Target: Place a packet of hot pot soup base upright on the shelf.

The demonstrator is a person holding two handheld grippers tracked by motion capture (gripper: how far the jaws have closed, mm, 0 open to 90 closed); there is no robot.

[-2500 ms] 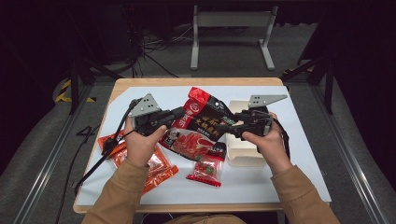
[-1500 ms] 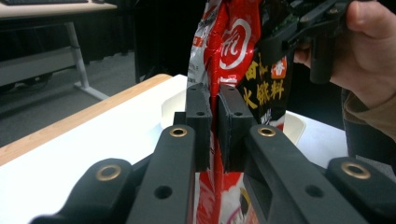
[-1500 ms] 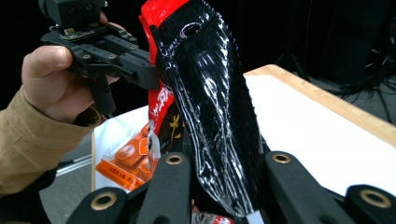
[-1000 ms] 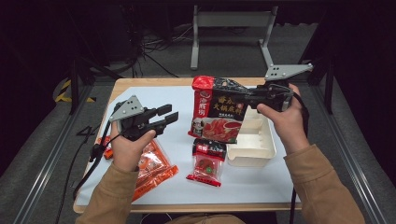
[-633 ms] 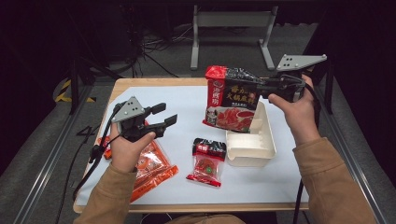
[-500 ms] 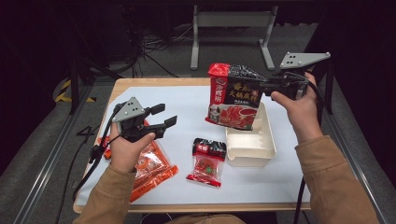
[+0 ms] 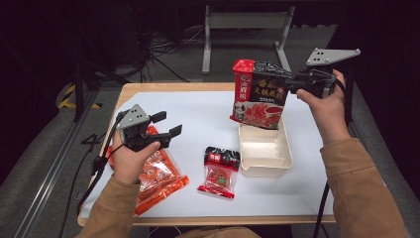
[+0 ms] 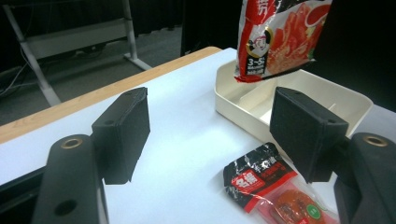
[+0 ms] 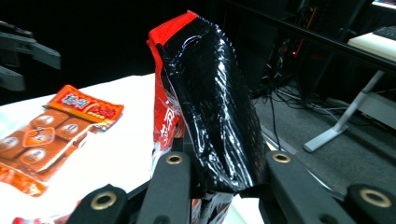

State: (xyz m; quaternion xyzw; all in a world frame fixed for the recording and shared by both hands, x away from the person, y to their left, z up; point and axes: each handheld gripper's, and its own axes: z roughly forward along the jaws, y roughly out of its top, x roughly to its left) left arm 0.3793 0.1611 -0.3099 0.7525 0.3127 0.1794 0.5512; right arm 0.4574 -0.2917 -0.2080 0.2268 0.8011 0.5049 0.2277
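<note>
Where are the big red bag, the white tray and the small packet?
big red bag [image 7: 258, 94], high view, middle of its printed front.
white tray [image 7: 290, 159], high view, its right rim.
small packet [image 7: 221, 171], high view, its middle.

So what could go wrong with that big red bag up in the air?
The right gripper pinches the big red bag only at one top edge, so it might slip or swing. Its bottom hangs over the white tray's far rim and could catch there. The left gripper is open, too far away to help.

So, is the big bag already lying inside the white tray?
No, the big bag hangs above the white tray, clamped in the right gripper.
</note>
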